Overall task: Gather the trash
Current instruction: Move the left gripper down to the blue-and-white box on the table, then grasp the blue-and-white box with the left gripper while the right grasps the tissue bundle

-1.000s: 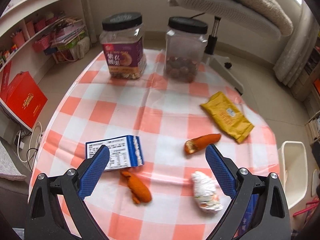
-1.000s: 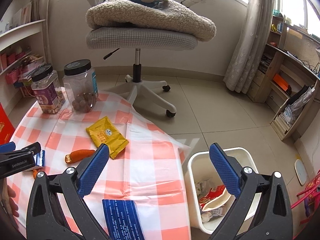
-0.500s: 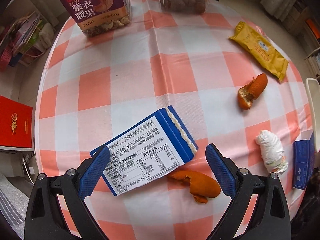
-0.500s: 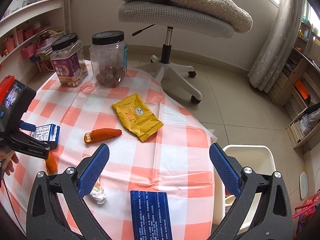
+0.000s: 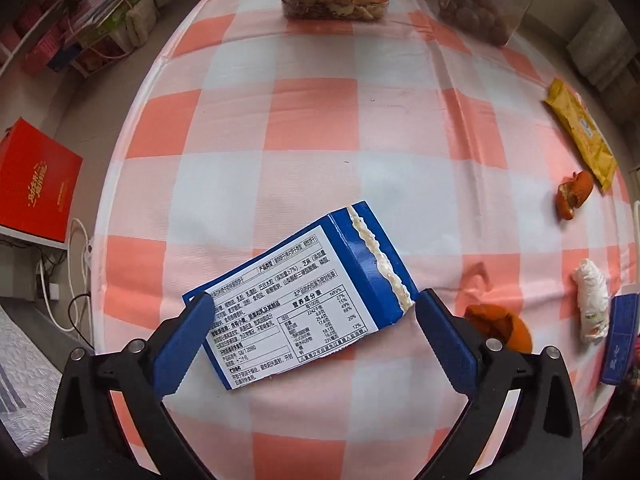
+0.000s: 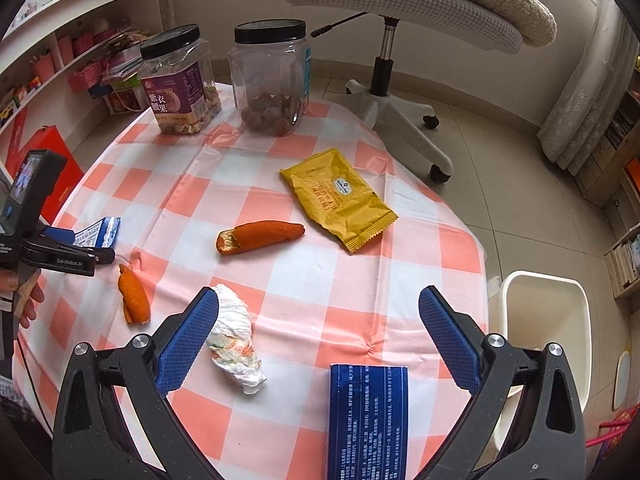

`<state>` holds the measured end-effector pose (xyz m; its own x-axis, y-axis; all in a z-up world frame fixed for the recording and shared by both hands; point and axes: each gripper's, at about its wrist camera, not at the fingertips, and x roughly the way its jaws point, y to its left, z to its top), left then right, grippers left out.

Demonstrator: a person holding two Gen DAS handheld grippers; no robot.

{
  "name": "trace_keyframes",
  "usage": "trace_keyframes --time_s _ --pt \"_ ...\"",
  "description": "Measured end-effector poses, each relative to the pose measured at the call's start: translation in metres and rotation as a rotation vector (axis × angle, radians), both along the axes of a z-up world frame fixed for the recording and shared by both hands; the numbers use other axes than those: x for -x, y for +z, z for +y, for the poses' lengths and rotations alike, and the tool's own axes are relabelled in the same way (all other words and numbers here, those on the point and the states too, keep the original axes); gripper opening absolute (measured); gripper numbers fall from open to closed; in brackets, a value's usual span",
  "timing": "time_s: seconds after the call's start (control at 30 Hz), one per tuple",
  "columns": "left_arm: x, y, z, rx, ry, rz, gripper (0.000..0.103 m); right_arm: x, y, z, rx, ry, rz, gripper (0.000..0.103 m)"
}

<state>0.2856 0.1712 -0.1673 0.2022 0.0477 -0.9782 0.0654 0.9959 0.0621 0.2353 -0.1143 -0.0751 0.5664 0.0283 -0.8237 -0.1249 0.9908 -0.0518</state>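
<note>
My left gripper (image 5: 310, 312) is open, its fingers on either side of a flattened blue-and-white box (image 5: 296, 296) lying label-up on the checked table; from the right wrist view the same gripper (image 6: 86, 246) is at that box (image 6: 98, 232). My right gripper (image 6: 318, 312) is open and empty above the table's near edge. Between its fingers lie a crumpled white tissue (image 6: 234, 340) and a dark blue box (image 6: 366, 420). Two orange peels (image 6: 260, 236) (image 6: 134, 298) and a yellow wrapper (image 6: 338, 198) lie on the cloth.
Two black-lidded jars, one of nuts (image 6: 180, 80) and one of dark fruit (image 6: 272, 76), stand at the table's far side. A white bin (image 6: 548, 344) stands on the floor at the right. An office chair (image 6: 400, 32) is behind the table; a red box (image 5: 34, 188) is left.
My left gripper has dropped down and in over the blue-and-white box, which now lies between its fingers. My right gripper has swung left from the bin over the table.
</note>
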Motion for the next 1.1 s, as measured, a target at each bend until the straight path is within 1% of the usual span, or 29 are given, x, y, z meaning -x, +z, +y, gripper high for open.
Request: trace_keyframes --time_s 0.07,0.1,0.17,0.23,0.27,0.3,0.33,0.37,0.4,0.43,0.47,0.5,0.53,0.6,0.73,0.87,0.93,0.97,1.03,1.07,1.1 --pt "0.000 0.001 -0.002 -0.052 -0.032 -0.002 0.097 0.001 0.001 0.002 0.002 0.006 -0.004 0.096" --pt "-0.002 0.002 -0.005 -0.064 -0.046 0.001 0.097 0.001 0.001 0.002 0.004 0.008 -0.007 0.096" --pt "-0.001 0.001 -0.008 -0.075 -0.073 0.002 0.097 0.001 0.002 0.004 0.006 0.011 -0.008 0.096" --pt "0.000 0.003 -0.007 -0.062 -0.060 0.007 0.097 0.001 0.002 0.005 0.008 0.015 -0.006 0.096" --pt "0.000 0.003 -0.003 -0.043 -0.040 0.017 0.095 0.001 0.003 0.005 0.011 0.018 -0.005 0.096" --pt "-0.002 0.003 0.001 -0.020 -0.008 0.034 0.091 0.001 0.003 0.006 0.013 0.019 -0.006 0.096" --pt "-0.001 0.004 0.006 -0.005 0.050 0.062 0.088 0.000 0.003 0.007 0.013 0.019 -0.007 0.096" --pt "-0.002 0.003 0.015 0.011 0.121 0.103 0.088 0.000 0.003 0.007 0.010 0.020 -0.007 0.096" --pt "0.001 0.003 0.023 0.072 0.184 0.151 0.087 -0.001 0.003 0.008 0.006 0.020 -0.006 0.096" --pt "0.005 0.002 0.028 0.164 0.221 0.192 0.087 -0.002 0.003 0.008 0.001 0.021 -0.005 0.096" --pt "0.010 0.002 0.030 0.209 0.232 0.216 0.089 -0.002 0.004 0.009 -0.003 0.023 -0.005 0.096" --pt "0.013 0.002 0.029 0.194 0.226 0.227 0.089 -0.001 0.004 0.010 -0.005 0.026 -0.006 0.096" --pt "0.017 0.003 0.027 0.151 0.209 0.230 0.090 -0.001 0.005 0.012 -0.004 0.030 -0.007 0.096" --pt "0.024 0.007 0.022 0.089 0.160 0.204 0.091 0.001 0.005 0.014 -0.003 0.038 -0.008 0.096" --pt "0.026 0.020 0.017 0.036 0.089 0.109 0.092 0.004 0.007 0.016 -0.001 0.045 -0.013 0.096" --pt "0.017 0.030 0.004 -0.064 -0.006 0.000 0.092 0.004 0.007 0.014 0.001 0.035 -0.013 0.096" --pt "0.009 0.027 -0.004 -0.063 -0.060 -0.009 0.092 0.004 0.008 0.012 0.010 0.022 -0.016 0.096" --pt "0.002 0.023 -0.007 -0.055 -0.072 -0.004 0.092 0.004 0.008 0.012 0.010 0.018 -0.017 0.096" --pt "-0.010 0.010 -0.008 -0.077 -0.059 0.009 0.092 0.002 0.007 0.011 0.002 0.022 -0.008 0.096" --pt "-0.012 0.007 -0.008 -0.074 -0.053 0.011 0.092 0.001 0.005 0.012 -0.003 0.028 0.004 0.096" --pt "-0.013 0.008 -0.005 -0.047 -0.042 0.002 0.091 0.000 0.002 0.013 -0.009 0.039 0.021 0.096"
